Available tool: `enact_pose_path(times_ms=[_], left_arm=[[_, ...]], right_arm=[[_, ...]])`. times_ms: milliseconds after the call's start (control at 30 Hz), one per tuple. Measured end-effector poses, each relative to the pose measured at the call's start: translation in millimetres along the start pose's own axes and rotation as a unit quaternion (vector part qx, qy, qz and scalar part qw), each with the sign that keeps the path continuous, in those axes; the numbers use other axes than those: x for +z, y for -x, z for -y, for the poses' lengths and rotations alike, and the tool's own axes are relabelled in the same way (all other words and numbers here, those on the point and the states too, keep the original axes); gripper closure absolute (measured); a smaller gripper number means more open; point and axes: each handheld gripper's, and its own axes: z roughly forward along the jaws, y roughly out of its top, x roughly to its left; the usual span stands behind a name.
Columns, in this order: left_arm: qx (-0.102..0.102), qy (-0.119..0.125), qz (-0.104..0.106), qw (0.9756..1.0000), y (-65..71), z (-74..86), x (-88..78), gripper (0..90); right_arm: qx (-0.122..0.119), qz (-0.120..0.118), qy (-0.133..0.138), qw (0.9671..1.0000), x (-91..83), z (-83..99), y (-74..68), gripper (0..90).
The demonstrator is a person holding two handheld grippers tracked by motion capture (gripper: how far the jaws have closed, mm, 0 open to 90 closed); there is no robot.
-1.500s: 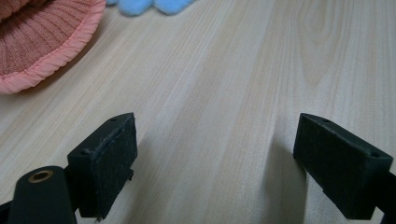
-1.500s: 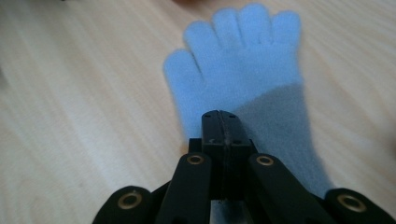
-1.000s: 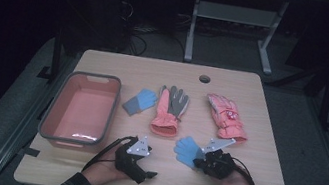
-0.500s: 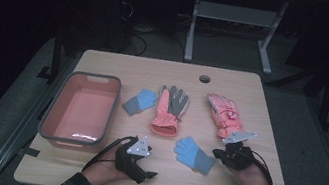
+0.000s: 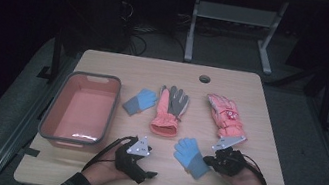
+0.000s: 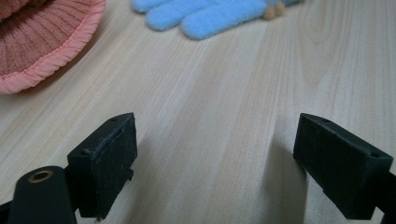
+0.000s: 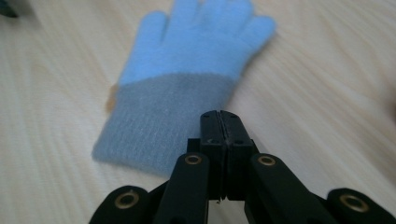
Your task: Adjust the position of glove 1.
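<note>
Table (image 5: 121, 65) layout, clock directions from table centre: tub (image 5: 79, 109) at 9, near the left edge. Small knit glove (image 5: 140, 101) just right of the tub, around 10. Ribbed-cuff glove (image 5: 169, 110) at centre, beside that knit one. Padded glove (image 5: 226, 116) at 3. Second small knit glove (image 5: 191, 157) at 5, near edge. Left gripper (image 5: 150, 173) at 7, right gripper (image 5: 208, 159) touching or just beside that glove's cuff, 4 to 5. Cable hole (image 5: 205, 78) at 12, far edge.
</note>
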Motion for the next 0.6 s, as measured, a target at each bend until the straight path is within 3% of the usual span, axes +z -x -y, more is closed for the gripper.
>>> enact_pose_path(times_ms=[100,300,600], left_arm=[[0.002,-0.002,0.000,1.0000,-0.2,0.0,-0.3,12.7],[0.000,-0.001,0.000,1.0000,0.0,0.0,-0.1,12.7],[-0.002,0.000,0.001,1.0000,0.3,-0.1,-0.1,12.7]], right_arm=[[-0.008,-0.006,-0.001,1.0000,1.1,-1.5,-3.7,88.5],[-0.033,-0.044,0.005,0.9985,6.0,-6.6,-18.5,87.9],[-0.072,-0.068,0.008,0.9951,14.2,-13.2,-32.8,89.9]])
